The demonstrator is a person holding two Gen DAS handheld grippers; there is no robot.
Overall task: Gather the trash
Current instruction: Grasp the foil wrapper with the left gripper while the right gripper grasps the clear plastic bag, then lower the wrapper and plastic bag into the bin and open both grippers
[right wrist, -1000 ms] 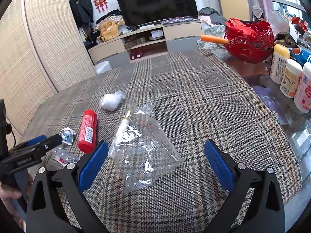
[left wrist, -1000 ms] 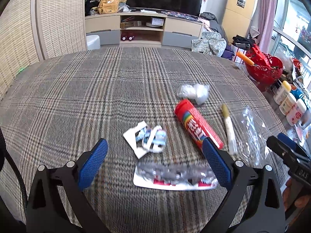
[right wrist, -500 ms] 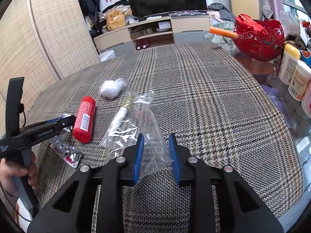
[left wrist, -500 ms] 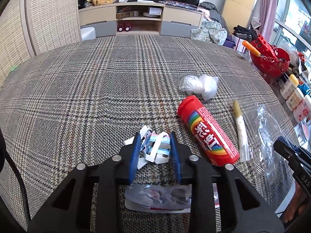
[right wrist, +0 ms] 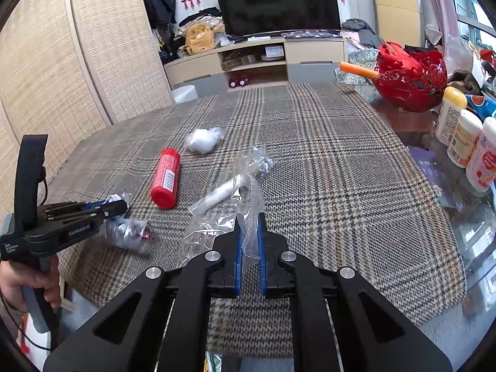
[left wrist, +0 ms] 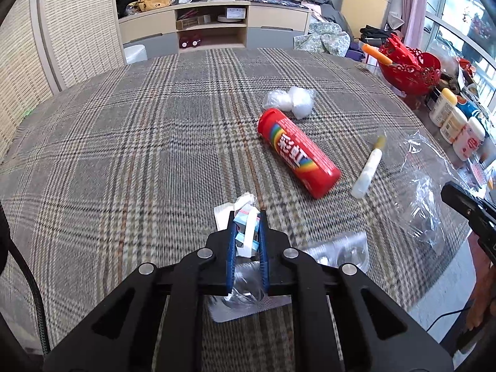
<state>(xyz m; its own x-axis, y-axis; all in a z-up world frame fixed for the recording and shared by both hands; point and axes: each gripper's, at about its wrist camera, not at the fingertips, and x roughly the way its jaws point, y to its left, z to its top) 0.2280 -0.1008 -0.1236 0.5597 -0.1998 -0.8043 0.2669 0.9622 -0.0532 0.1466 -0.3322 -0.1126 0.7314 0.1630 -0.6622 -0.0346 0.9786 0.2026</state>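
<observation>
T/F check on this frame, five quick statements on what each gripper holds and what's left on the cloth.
1. The left gripper is shut on the crumpled blue-and-white wrapper. True; its jaws have just been closing.
2. The right gripper is shut on the red tube. False: it pinches the clear plastic bag, and its jaws have just been closing on it.
3. The red tube lies on its side on the plaid cloth, with no gripper on it. True.
4. The white stick stands upright. False: it lies flat beside the red tube.
5. The red basket sits in the middle of the cloth. False: it is off the cloth, at the far right.
</observation>
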